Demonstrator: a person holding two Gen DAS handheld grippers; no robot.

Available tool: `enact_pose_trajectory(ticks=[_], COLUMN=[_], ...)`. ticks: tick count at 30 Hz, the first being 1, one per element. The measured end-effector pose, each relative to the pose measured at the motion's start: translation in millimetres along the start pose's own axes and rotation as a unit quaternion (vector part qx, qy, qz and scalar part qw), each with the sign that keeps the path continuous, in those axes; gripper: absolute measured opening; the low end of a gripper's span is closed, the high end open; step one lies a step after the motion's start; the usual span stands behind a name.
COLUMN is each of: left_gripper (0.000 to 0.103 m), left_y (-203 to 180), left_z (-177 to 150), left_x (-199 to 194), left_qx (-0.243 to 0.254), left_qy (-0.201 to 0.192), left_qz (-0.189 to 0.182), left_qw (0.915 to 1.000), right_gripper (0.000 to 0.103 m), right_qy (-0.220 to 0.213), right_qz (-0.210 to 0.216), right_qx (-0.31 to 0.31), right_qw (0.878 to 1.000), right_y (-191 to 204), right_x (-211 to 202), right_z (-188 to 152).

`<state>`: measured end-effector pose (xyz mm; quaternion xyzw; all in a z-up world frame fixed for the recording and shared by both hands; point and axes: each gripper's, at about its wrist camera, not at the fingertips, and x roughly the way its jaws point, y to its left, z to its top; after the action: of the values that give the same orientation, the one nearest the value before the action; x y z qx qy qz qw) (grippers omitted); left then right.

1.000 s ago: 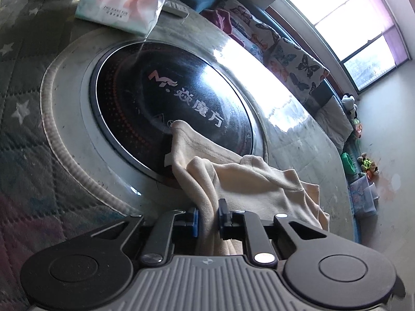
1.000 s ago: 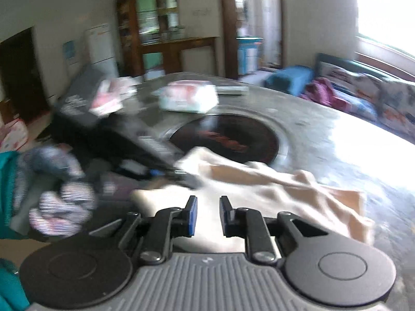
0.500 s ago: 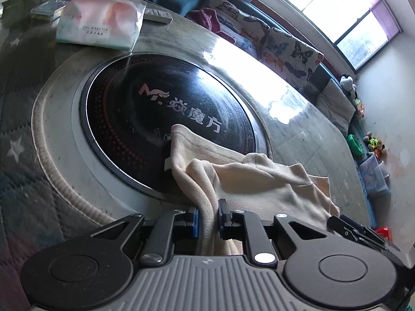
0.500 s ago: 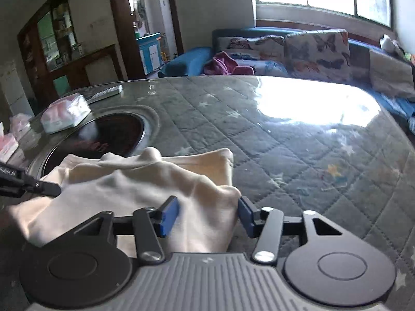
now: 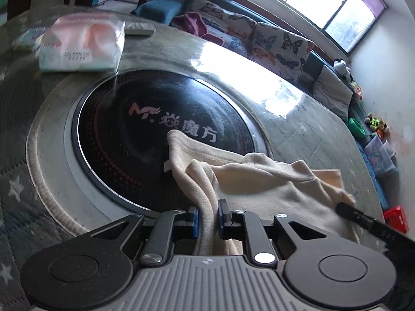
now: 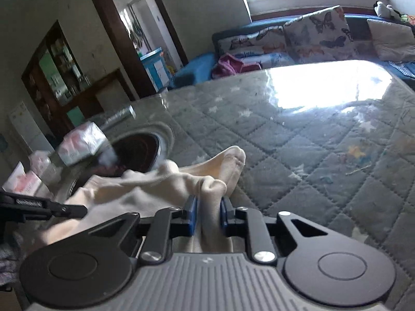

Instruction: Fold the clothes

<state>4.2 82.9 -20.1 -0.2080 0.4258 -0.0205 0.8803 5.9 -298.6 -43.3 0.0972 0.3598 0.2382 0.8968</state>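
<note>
The right gripper [image 6: 207,215] was spread around a bunch of the garment [image 6: 160,189] half a second ago; its jaws are closing now, and in the right wrist view the blue pads already press on a gathered fold of cream cloth from both sides. A second ago that gripper was apart from the cloth, with nothing between its fingers, and the view was blurred. The left gripper [image 5: 207,216] has not changed: it pinches a hanging edge of the garment [image 5: 259,181] just as it did in both earlier views. So I judge that both ends of the piece are now taken, which is what a fold needs before any lifting or carrying over; no fold looks made yet, since the cloth lies rumpled. From the left gripper the garment runs up toward 12 and spreads to 2 o'clock, with 1 corner lying over the near rim of the black hob [image 5: 145,129] at 11 o'clock, and the right gripper's dark finger comes in at 3 o'clock, touching the cloth's far edge. From the right gripper the cloth runs from 12 round to 9 o'clock, where the left gripper's finger shows. The rest lies on the quilted table [image 6: 311,142].
</note>
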Motion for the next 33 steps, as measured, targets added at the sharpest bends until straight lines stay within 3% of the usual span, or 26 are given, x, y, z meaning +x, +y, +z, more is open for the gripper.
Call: enact_pose_trajectory(ticks=[10,23,33], left_gripper=[0.013,0.012,0.012], left_y=[-40.8,-148.8,-221.4], left_z=[1.4,-17.9,-34.4], left_x=[0.9,43.9,55.3], left_qx=[0.043,0.123,0.176], left_qy=[-0.003,0.035,0.027], left_qz=[-0.033,-0.098,-0.101], left_qw=[0.9985,0.9870,0.9788], right_gripper=[0.015,0.015,0.015], right_qy=[-0.043,-0.071,-0.086], right_qz=[-0.038,-0.170,-0.229], right_qx=[-0.017,0.015,0.026], right_qw=[0.998,0.983,0.969], right_y=[0.5,-69.7,-110.5], right_x=[-60.9,-145.0,-176.1], right_z=[-3.0,-21.5,-23.9])
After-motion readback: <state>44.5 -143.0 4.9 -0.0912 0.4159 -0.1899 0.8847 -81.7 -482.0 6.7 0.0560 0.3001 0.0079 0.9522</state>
